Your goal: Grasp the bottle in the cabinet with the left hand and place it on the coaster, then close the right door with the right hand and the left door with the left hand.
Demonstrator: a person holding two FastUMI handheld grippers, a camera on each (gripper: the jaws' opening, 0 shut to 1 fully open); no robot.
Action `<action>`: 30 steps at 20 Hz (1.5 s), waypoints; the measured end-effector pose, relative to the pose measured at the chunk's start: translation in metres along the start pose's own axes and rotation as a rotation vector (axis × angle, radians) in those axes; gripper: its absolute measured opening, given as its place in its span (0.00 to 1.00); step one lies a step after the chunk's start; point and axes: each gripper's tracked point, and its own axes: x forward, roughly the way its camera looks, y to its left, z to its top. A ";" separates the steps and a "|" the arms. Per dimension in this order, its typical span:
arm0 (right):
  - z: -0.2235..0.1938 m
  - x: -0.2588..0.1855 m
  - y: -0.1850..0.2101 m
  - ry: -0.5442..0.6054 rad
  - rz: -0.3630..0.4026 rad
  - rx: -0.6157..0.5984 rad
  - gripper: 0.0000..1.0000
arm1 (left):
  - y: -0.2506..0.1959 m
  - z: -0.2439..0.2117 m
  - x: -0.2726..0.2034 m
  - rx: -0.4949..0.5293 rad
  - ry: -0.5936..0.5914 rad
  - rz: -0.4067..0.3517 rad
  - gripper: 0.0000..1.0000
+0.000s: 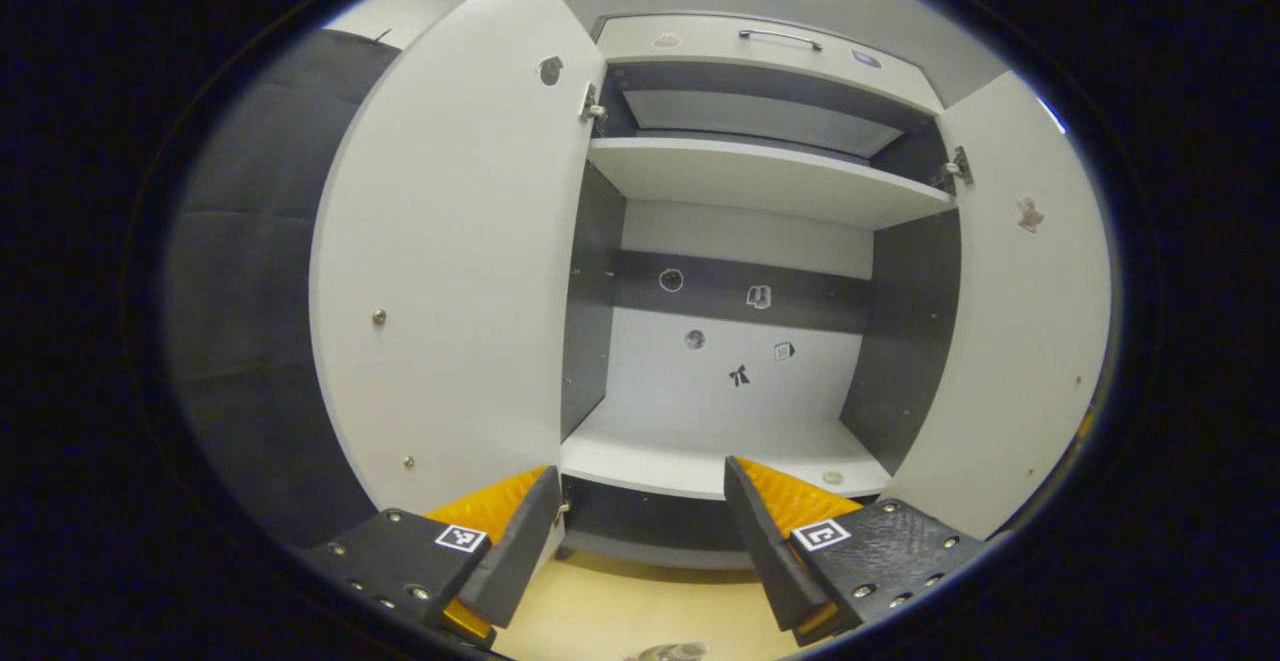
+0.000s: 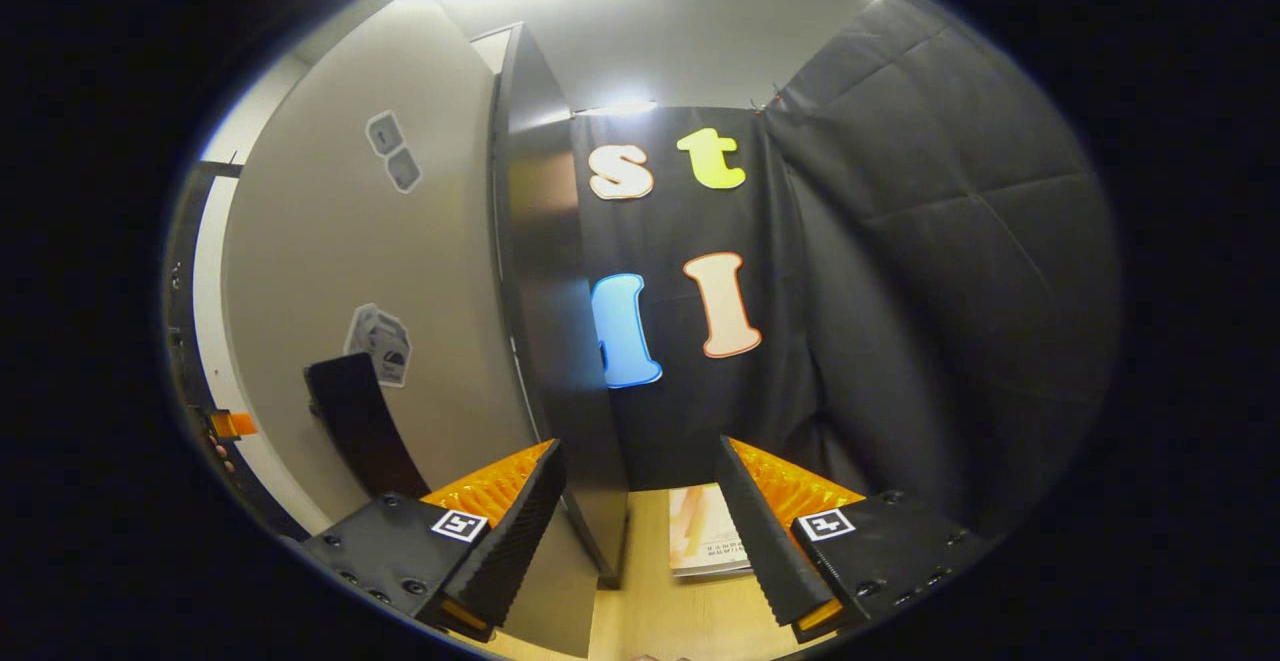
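Note:
The cabinet stands open in the left gripper view, with the left door and the right door both swung out. Its lower shelf and upper shelf hold no bottle. My left gripper is open in front of the lower shelf, above the wooden tabletop. A small pale object is cut off at the bottom edge. In the right gripper view my right gripper is open, with the right door's dark edge running down between its fingers without touching them.
The right door's outer face carries stickers and a black handle. A booklet lies on the table behind the door. A drawer with a metal handle sits above the cabinet. A small round disc lies on the lower shelf.

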 end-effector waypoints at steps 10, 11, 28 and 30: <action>0.000 -0.002 0.024 -0.019 0.025 -0.002 0.96 | 0.010 -0.016 -0.003 0.016 0.015 0.009 0.94; -0.002 -0.002 0.030 -0.017 0.033 -0.008 0.96 | 0.013 -0.018 -0.004 0.011 0.016 0.007 0.94; -0.023 0.036 0.168 0.024 0.149 -0.014 0.97 | 0.065 -0.036 -0.018 -0.007 0.060 -0.055 0.94; -0.036 0.034 0.183 0.054 0.177 -0.042 0.97 | 0.072 -0.034 -0.024 -0.007 0.058 -0.066 0.94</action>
